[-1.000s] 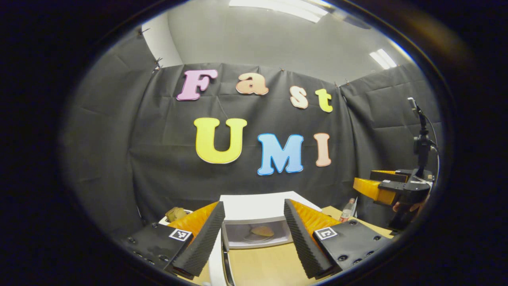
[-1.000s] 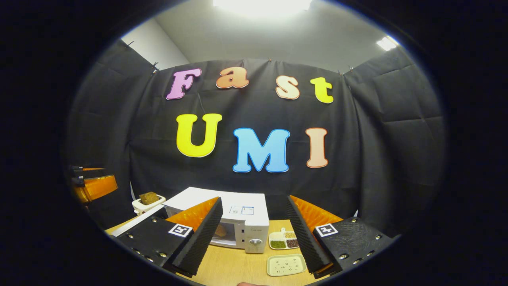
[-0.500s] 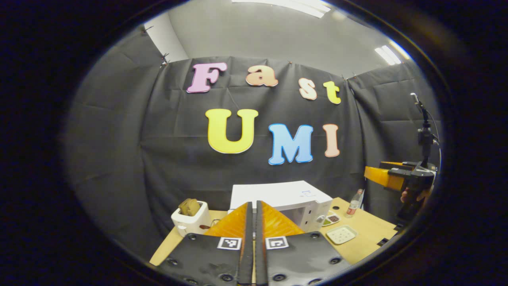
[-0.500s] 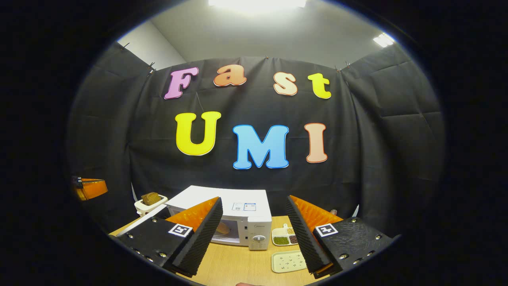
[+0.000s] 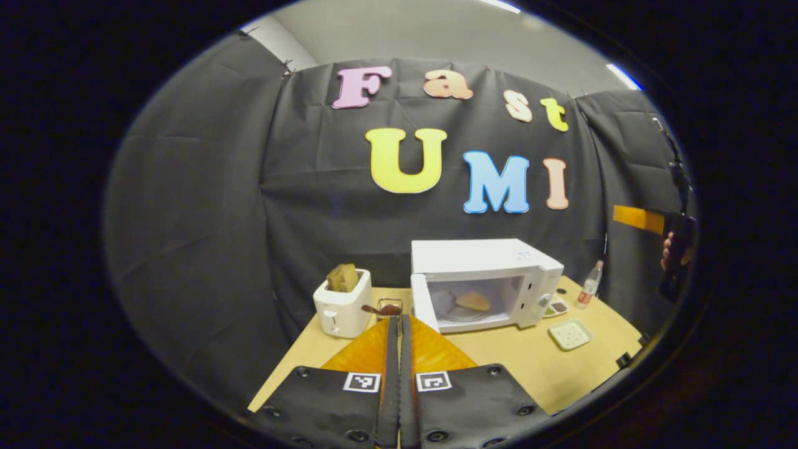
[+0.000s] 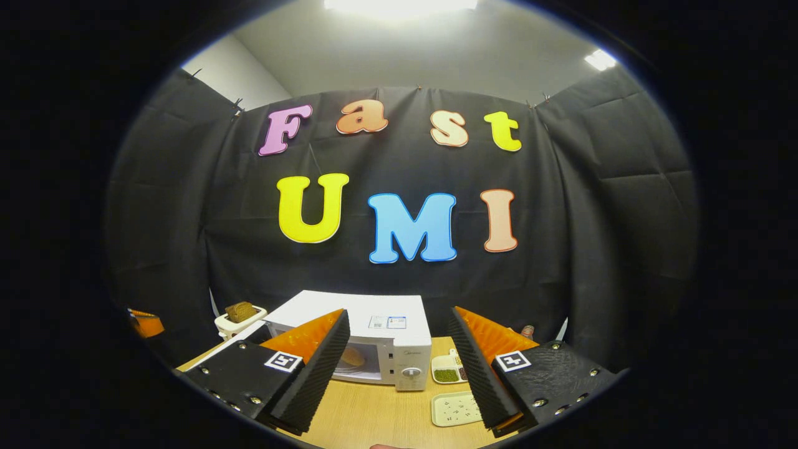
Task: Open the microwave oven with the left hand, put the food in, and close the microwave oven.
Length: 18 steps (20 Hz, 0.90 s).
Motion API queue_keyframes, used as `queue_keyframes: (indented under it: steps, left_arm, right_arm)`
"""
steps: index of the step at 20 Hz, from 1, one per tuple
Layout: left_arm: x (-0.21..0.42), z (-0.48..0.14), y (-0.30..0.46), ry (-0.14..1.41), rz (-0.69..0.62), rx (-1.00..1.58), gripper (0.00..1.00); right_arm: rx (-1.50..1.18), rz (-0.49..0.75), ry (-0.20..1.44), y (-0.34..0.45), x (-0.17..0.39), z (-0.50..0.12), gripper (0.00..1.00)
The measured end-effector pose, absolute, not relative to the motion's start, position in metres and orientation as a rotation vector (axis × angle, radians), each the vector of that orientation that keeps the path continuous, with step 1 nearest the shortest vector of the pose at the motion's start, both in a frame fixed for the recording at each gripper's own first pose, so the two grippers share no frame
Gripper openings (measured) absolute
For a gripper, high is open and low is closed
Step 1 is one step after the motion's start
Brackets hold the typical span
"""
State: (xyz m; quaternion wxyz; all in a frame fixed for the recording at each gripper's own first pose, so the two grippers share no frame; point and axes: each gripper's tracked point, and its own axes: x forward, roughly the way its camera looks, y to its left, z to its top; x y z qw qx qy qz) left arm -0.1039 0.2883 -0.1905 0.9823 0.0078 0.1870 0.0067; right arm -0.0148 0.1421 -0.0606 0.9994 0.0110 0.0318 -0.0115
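With its door [image 5: 424,304] ajar, food [image 5: 473,302] in microwave [image 5: 483,282], partly veiled.

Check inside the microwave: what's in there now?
Inside the microwave, a piece of bread-like food lies on the round tray. The door hangs open at the left. The cavity's far right side is hidden behind the control panel.

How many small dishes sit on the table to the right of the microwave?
2. A divided dish holding grains sits right beside the microwave, by its control panel; a flat pale dish lies nearer the camera. More could be hidden behind the right hand-held gripper.
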Motion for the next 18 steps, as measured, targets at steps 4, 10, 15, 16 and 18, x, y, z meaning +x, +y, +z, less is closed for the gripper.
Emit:
queue_keyframes:
  steps: [4, 10, 15, 16, 18]
  left_arm:
    - [-0.122, -0.228, 0.296, 0.444, 0.021, 0.051, 0.07]
    - [-0.141, -0.263, 0.290, 0.512, 0.012, 0.002, 0.07]
    - [-0.144, -0.282, 0.278, 0.543, -0.001, -0.004, 0.07]
    - [-0.148, -0.283, 0.277, 0.542, -0.012, -0.008, 0.07]
    - [-0.149, -0.289, 0.275, 0.550, -0.019, -0.002, 0.07]
  right_arm:
    - [0.019, -0.018, 0.063, 0.143, -0.014, -0.063, 0.97]
    - [0.032, -0.027, 0.031, 0.141, -0.014, -0.053, 0.97]
    - [0.029, -0.030, 0.007, 0.139, -0.013, -0.048, 0.97]
    - [0.030, -0.031, 0.015, 0.138, -0.012, -0.050, 0.97]
    - [0.036, -0.036, 0.029, 0.136, -0.012, -0.053, 0.97]
